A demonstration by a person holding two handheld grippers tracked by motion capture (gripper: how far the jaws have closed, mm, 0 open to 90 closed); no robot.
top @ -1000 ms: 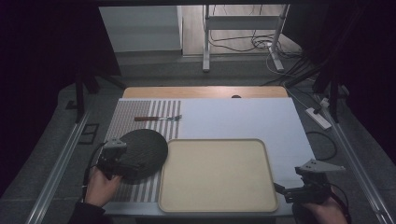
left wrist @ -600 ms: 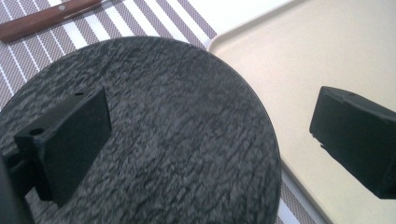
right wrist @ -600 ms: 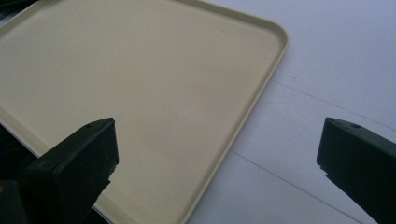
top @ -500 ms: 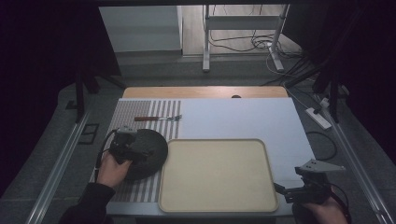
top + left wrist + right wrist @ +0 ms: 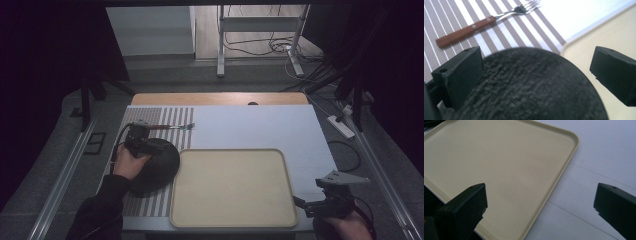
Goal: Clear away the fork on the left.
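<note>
Dim, dark-edged high view; brighter, slightly blurred gripper views.

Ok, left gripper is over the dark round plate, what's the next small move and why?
Probably ease the left gripper forward toward the wooden-handled fork: its jaws stand open above the dark round textured plate, gripping nothing, and the fork lies just beyond on the striped mat.

Left gripper (image 5: 140,141) far forward at the left, jaws wide apart; right gripper (image 5: 327,202) near, jaws likewise spread.

dark grey plate (image 5: 152,167), beige tray (image 5: 232,186), striped mat (image 5: 172,117)
</note>
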